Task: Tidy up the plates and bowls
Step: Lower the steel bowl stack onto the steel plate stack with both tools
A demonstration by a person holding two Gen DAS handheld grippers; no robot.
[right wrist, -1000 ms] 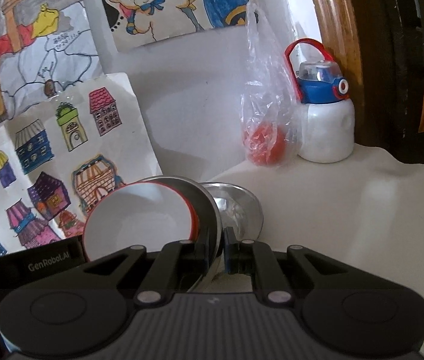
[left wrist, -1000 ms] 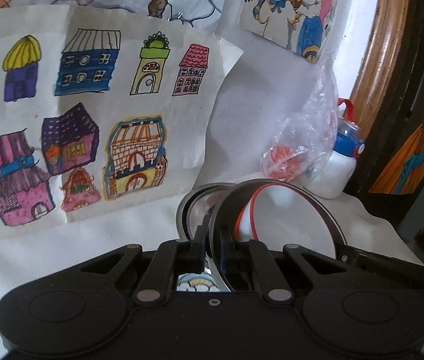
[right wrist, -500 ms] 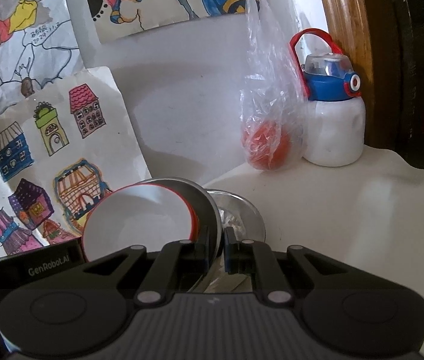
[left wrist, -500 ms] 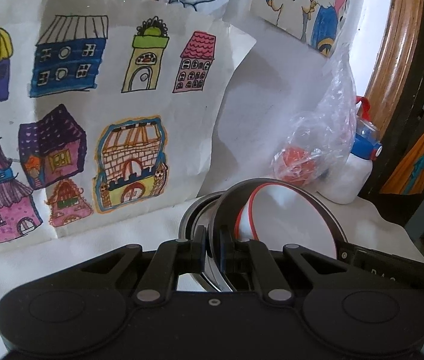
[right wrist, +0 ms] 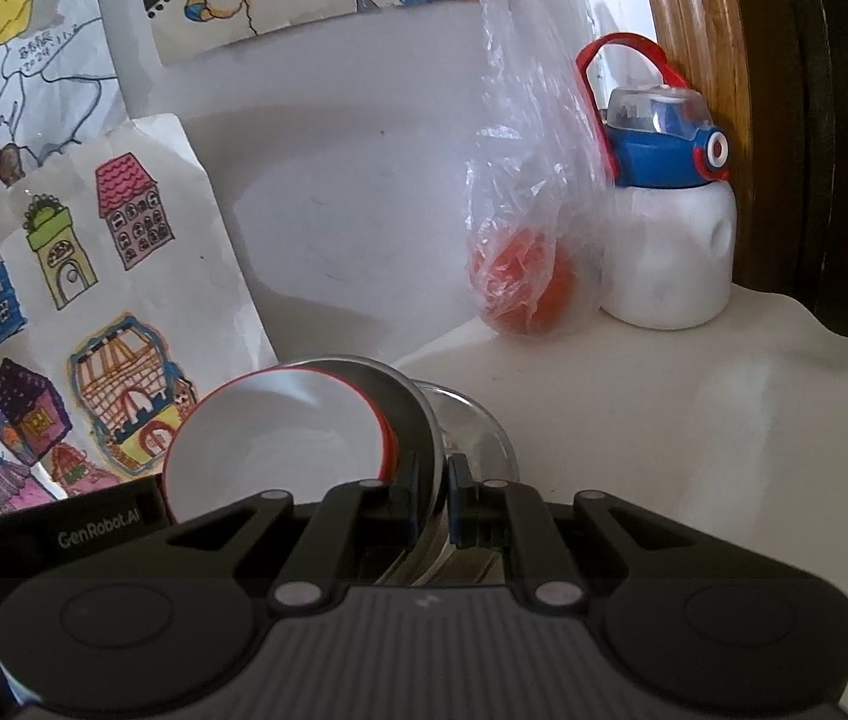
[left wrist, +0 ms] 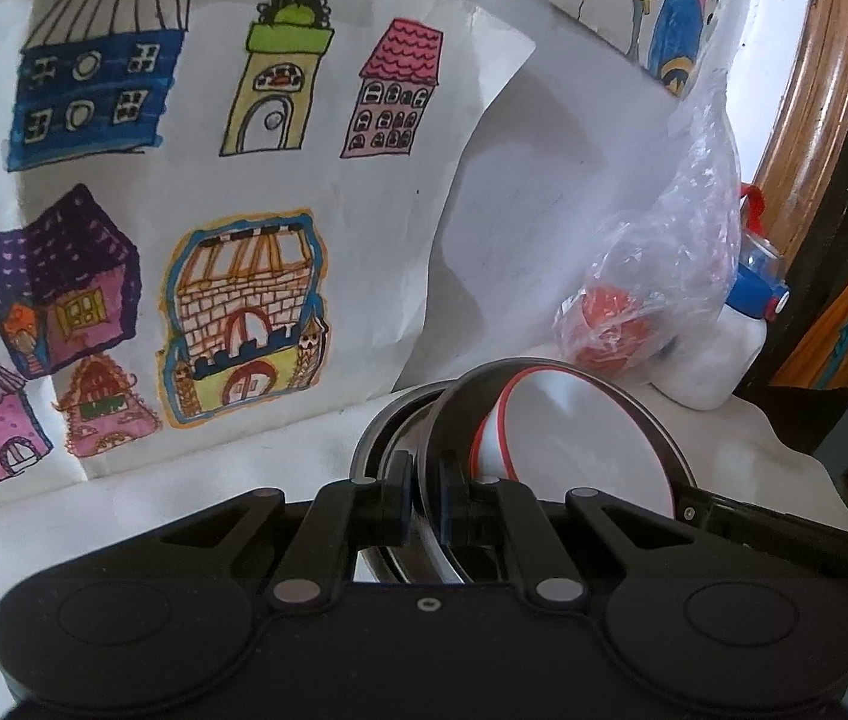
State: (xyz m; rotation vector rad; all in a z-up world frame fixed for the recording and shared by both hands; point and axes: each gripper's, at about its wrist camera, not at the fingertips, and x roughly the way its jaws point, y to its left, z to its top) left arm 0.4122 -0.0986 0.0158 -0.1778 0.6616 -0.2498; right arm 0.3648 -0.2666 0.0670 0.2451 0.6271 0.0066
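Two claws: left claw (left wrist: 424, 495) and right claw (right wrist: 443, 495) each pinch the steel dish (right wrist: 418, 420) rim, above the tabletop (right wrist: 694, 450).
Inside: red-rimmed bowl (right wrist: 280, 438).
Risk: uneven tilt slides bowl out.

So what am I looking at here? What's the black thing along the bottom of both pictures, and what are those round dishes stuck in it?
There is no robot arm: a person holds a black two-finger gripper in each hand, and a camera on each one looks forward along its fingers. One picture is from the left gripper, the other from the right gripper. Both are shut on the rims of a tilted stack of round steel plates, one on each side; a white bowl with a red rim rests in the front plate. On the white table behind stand a clear plastic bag with something red inside and a white bottle with a blue lid. Coloured children's drawings of houses lean against the wall.
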